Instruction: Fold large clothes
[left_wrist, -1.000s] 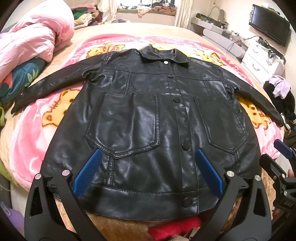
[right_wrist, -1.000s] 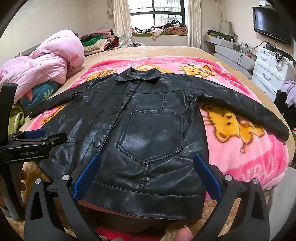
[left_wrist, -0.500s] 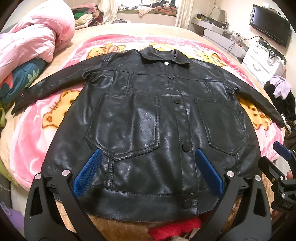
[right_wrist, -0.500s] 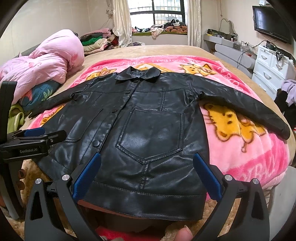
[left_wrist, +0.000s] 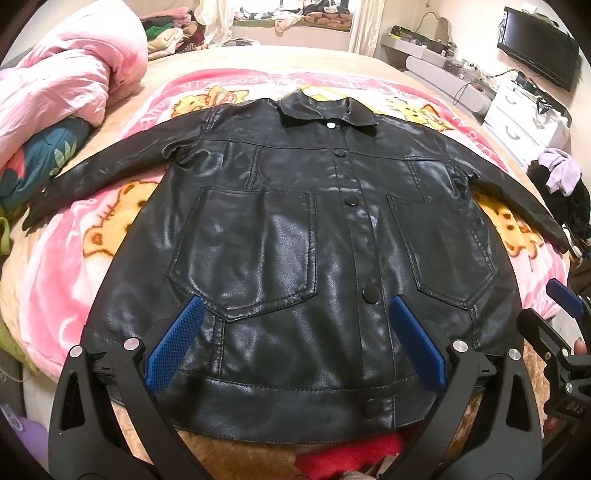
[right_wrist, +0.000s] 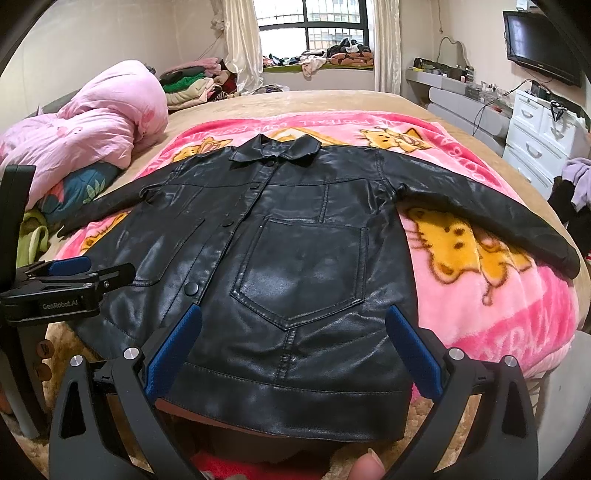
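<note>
A glossy black leather-look jacket with snap buttons and patch pockets (left_wrist: 295, 236) lies front-up and buttoned on a pink cartoon-print fleece blanket (right_wrist: 480, 258) spread over the bed (right_wrist: 332, 99), collar toward the window, both sleeves stretched outward, hem at the near edge. The left tool (left_wrist: 295, 347) hovers above the hem, its blue-padded fingers (left_wrist: 173, 350) spread wide and holding nothing; the right tool (right_wrist: 291, 350) is likewise released and empty above the hem on its own side. No fold has been started. Judged next step: bringing a sleeve across the chest. To do it well, each tool should close on a cuff or a side seam, not on the slick open panel, taking a firm bite because the stiff material will probably resist creasing and spring back. Beyond the blanket: a rumpled pink quilt (right_wrist: 96, 129) at left and a white chest of drawers (right_wrist: 543, 129) at right.
</note>
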